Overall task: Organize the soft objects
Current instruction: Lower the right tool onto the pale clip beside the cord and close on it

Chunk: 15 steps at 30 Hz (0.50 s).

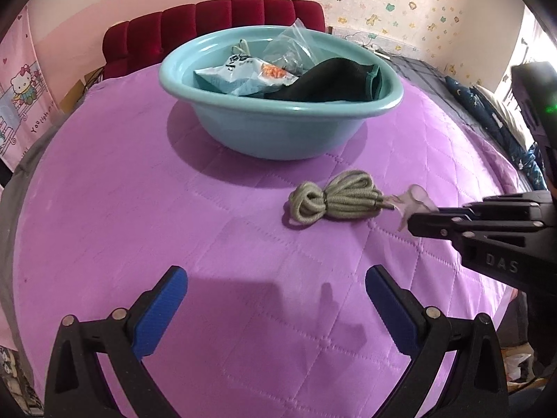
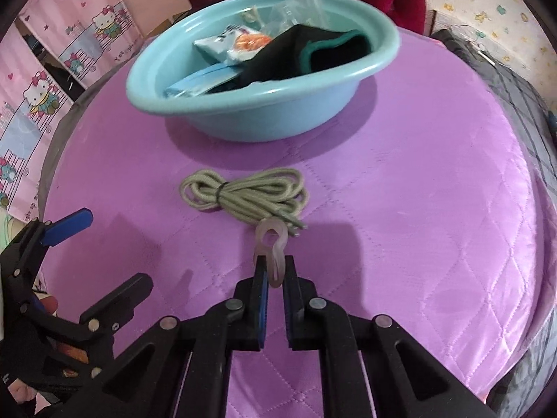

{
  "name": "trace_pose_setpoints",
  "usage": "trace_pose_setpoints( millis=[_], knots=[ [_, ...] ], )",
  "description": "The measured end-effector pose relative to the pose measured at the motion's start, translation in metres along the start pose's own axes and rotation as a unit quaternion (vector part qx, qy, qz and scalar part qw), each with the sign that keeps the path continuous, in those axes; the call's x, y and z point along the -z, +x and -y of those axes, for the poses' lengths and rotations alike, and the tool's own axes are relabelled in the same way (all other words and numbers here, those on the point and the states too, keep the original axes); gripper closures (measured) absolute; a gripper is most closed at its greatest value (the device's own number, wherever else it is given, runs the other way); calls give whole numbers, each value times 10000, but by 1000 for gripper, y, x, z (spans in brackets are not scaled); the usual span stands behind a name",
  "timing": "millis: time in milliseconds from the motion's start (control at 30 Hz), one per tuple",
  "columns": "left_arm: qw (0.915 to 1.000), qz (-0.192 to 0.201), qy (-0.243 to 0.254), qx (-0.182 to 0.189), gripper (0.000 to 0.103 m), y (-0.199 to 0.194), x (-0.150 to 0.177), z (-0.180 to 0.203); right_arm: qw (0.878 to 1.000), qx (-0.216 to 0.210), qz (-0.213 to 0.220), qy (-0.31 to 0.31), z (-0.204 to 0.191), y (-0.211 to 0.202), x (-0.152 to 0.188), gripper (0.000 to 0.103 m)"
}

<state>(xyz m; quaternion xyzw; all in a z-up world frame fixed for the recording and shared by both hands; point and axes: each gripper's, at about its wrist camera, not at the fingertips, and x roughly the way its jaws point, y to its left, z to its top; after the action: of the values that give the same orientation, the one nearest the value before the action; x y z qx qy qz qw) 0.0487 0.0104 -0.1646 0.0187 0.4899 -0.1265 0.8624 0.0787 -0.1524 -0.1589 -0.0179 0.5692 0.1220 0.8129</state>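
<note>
Right gripper (image 2: 275, 271) fingers pinch translucent hook (image 2: 271, 247); left gripper (image 1: 275, 299) gapes over bare quilt (image 1: 104, 209).

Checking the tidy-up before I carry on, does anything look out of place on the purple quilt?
The olive cord bundle lies on the purple quilt, outside the teal basin. The right gripper is shut on a translucent plastic hook.

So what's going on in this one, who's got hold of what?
A person is tidying soft items into a teal basin on a purple quilted cover. The right tool is shut on a translucent plastic clip attached to a bundle of olive cord, which lies in front of the basin. The left tool is open and holds nothing. The basin already holds packets and a dark cloth.
</note>
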Motion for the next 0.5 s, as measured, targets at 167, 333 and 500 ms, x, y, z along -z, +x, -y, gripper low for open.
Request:
trace_pose_setpoints(
  millis=[167,333,500],
  knots=[
    [10000,51,43,64,0,8,-8,5,9997,137,79,158,14,-11,2,96],
    [9998,55,188,62,0,21,-15,19,9991,212,128,331,22,-15,8,96],
    [9991,122,387,91,0,32,-25,34,9984,278,153,473,31,-18,15,96]
  ],
)
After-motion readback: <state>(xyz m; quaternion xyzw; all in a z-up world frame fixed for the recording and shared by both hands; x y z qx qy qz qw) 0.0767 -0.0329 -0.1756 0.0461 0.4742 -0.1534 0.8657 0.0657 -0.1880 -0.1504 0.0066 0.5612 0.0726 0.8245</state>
